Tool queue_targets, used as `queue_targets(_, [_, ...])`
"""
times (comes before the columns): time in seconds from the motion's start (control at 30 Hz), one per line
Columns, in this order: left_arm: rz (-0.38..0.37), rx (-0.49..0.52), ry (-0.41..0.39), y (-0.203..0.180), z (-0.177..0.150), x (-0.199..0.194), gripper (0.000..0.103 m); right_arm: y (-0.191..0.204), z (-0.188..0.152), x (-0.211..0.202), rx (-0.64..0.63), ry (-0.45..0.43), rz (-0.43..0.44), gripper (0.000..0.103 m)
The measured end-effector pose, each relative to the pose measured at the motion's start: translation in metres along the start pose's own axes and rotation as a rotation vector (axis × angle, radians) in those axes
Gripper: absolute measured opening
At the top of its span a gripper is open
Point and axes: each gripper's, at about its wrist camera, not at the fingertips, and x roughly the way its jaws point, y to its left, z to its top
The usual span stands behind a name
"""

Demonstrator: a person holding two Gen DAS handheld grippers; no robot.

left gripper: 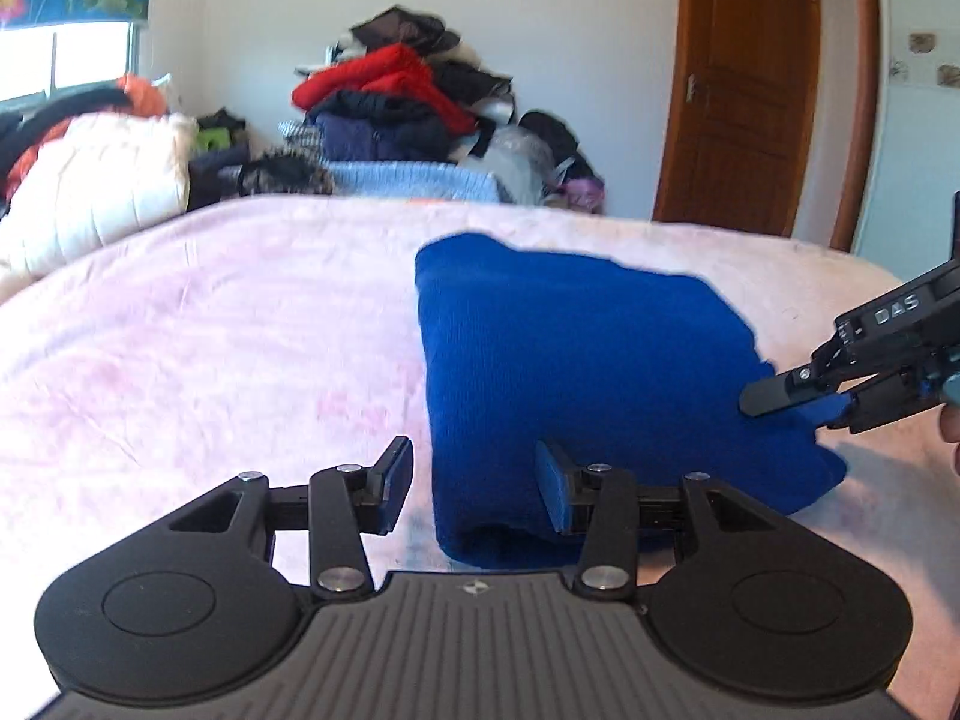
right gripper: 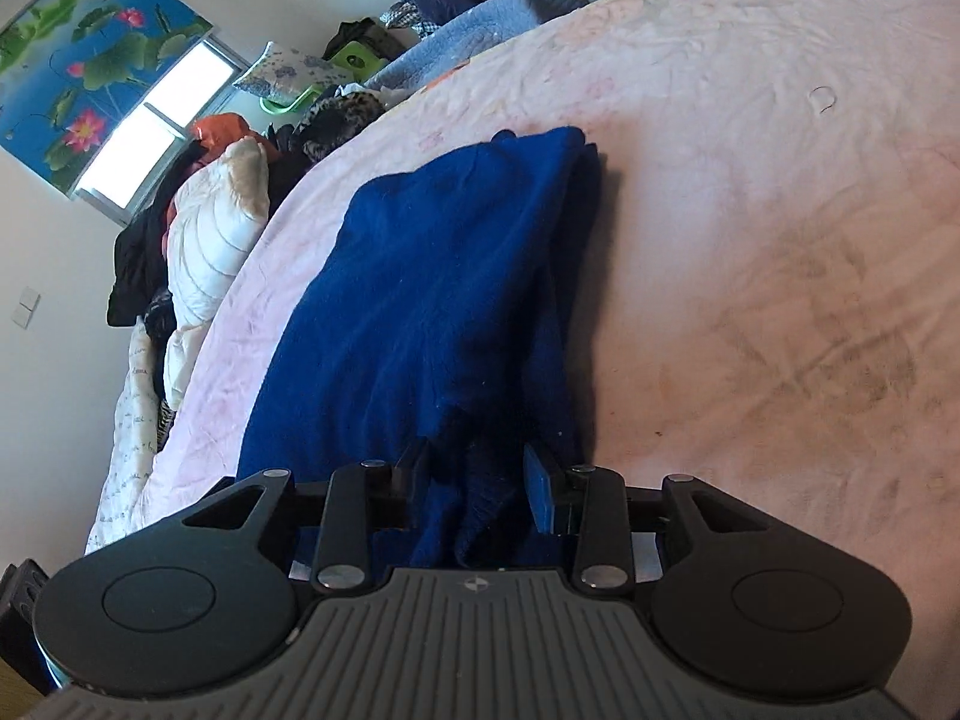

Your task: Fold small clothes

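Blue knit fabric, a folded royal-blue sweater [left gripper: 594, 372], lies as a thick, roughly square bundle on the pale pink fleece blanket [left gripper: 210, 330] that covers the bed, right of the middle in the left wrist view. The left tongs [left gripper: 474, 492] stand spread at the sweater's near left corner: the right blue-padded finger lies over the cloth's near edge, the left finger is over bare blanket, and nothing is pinched between them. The right tongs [right gripper: 471, 486] are partly spread at the garment's other side; a bunched fold of the blue knit sits between their fingers, but the pads do not press on it, with a gap showing beside the right pad. In the left wrist view those same right tongs [left gripper: 798, 402] come in from the right edge with their tips at the sweater's right edge. Beyond the bed a heap of clothes [left gripper: 396, 102] in red, black and navy is piled against the white wall, a cream quilted duvet [left gripper: 96, 192] is bundled at the left, and a brown wooden door [left gripper: 744, 84] stands at the right. A roller blind printed with lotus flowers [right gripper: 84, 72] hangs over the window.
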Motion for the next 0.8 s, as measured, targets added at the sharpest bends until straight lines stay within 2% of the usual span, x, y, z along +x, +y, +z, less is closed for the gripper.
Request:
queue_targets(0.03, [0.006,0.002,0.014,0.002,-0.003,0.004,0.044,0.002,-0.002,0.004,-0.004,0.005,0.016,0.032])
queue_targets(0.07, [0.01,0.0,0.033,0.002,-0.004,0.008,0.044,0.003,-0.003,0.006,-0.003,0.005,0.029,0.018])
queue_targets(0.1, [0.017,-0.002,0.053,0.005,-0.011,0.007,0.046,0.004,-0.004,0.007,-0.009,0.003,0.037,0.018])
queue_targets(0.17, [0.025,-0.011,0.054,0.006,-0.014,0.009,0.059,0.004,-0.002,-0.001,-0.037,-0.04,0.009,0.015])
queue_targets(0.27, [0.006,-0.051,0.077,0.014,-0.014,0.014,0.063,-0.015,-0.002,-0.004,0.016,-0.04,-0.005,0.012])
queue_targets(0.37, [0.011,-0.04,0.078,0.013,-0.013,0.016,0.063,-0.016,-0.009,0.001,0.018,-0.049,-0.007,0.012])
queue_targets(0.43, [0.01,-0.041,0.078,0.013,-0.014,0.016,0.063,-0.013,-0.009,0.0,0.024,-0.06,-0.005,0.015])
queue_targets(0.47, [0.01,-0.041,0.077,0.013,-0.014,0.016,0.063,-0.013,-0.008,-0.002,0.035,-0.061,0.001,0.022])
queue_targets(0.53, [0.012,-0.041,0.076,0.011,-0.014,0.016,0.063,-0.012,-0.006,-0.01,0.067,-0.085,0.009,0.024])
queue_targets(0.6, [0.014,-0.041,0.075,0.01,-0.014,0.016,0.063,-0.01,-0.003,-0.025,0.092,-0.156,0.034,0.039])
queue_targets(0.7, [0.019,-0.037,0.074,0.008,-0.015,0.016,0.064,-0.007,0.016,-0.038,0.139,-0.278,0.051,0.049])
queue_targets(0.8, [0.019,-0.038,0.073,0.008,-0.015,0.015,0.064,0.006,0.048,-0.025,0.087,-0.294,-0.022,0.055])
